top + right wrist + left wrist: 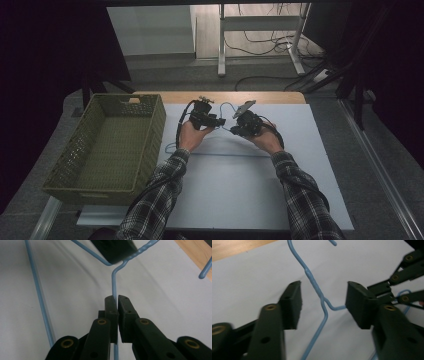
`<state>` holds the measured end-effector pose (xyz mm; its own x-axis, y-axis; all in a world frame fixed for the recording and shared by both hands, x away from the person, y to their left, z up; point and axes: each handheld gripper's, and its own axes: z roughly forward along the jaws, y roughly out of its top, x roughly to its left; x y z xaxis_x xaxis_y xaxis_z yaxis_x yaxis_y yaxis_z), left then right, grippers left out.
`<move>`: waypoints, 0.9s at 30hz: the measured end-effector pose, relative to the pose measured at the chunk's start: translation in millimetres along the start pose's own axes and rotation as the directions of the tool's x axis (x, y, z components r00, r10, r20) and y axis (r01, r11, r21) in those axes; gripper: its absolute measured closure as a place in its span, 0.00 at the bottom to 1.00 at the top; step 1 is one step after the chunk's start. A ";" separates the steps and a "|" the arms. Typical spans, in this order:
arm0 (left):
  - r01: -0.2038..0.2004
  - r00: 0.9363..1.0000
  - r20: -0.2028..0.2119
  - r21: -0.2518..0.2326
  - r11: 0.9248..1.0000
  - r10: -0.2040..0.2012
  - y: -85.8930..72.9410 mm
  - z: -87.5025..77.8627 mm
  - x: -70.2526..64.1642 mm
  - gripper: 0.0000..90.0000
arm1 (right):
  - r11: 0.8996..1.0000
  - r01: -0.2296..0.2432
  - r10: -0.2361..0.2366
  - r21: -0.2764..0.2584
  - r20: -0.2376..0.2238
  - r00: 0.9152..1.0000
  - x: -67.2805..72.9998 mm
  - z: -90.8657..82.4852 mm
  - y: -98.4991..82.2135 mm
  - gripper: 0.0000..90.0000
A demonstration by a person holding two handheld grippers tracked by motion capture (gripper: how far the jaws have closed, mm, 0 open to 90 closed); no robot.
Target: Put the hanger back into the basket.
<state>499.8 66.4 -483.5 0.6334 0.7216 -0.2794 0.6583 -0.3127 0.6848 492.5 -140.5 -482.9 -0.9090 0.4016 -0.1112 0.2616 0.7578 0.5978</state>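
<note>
A blue wire hanger [225,154] lies over the white sheet, its hook pointing to the far edge. My left gripper [209,119] is open; in the left gripper view its jaws [323,298] stand wide on either side of the hanger's twisted neck [313,281] without touching it. My right gripper [243,123] is shut on the hanger's shoulder wire [114,282], pinched between its pads [111,305] just below the neck. One pad of the left gripper [113,250] shows at the top of the right gripper view.
A green woven basket [150,145] stands empty at the table's left. A white sheet [225,195] covers the wooden table [220,96]. Beyond the far edge are a desk frame [260,22] and floor cables.
</note>
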 end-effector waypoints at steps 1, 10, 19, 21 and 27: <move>0.006 1.000 0.000 0.003 1.000 -0.006 0.6 2.0 1.2 0.55 | 1.000 0.000 0.000 0.000 0.000 1.000 0.0 0.0 0.0 0.96; 0.076 0.996 0.048 0.011 0.997 -0.076 5.6 9.4 6.0 0.78 | 1.000 0.008 -0.008 -0.022 -0.009 1.000 5.0 -5.0 -1.8 0.96; 0.180 0.977 0.125 -0.039 0.983 -0.174 0.4 -0.8 7.5 0.93 | 0.999 -0.015 0.015 -0.039 -0.012 1.000 11.0 -11.7 0.1 0.89; 0.196 0.971 0.151 -0.068 0.978 -0.184 -1.0 -7.6 4.8 0.95 | 0.997 -0.043 0.042 -0.060 -0.015 0.999 11.4 -19.4 1.9 0.83; 0.140 0.982 0.143 -0.116 0.983 -0.122 -4.1 -26.5 -15.8 0.95 | 0.991 -0.125 0.122 -0.051 -0.057 0.991 19.1 -40.0 12.6 0.72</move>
<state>476.3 72.6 -464.1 0.5997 0.6585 -0.4546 0.6884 -0.1350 0.7126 465.5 -143.9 -445.7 -0.8873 0.4611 0.0086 0.3568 0.6744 0.6465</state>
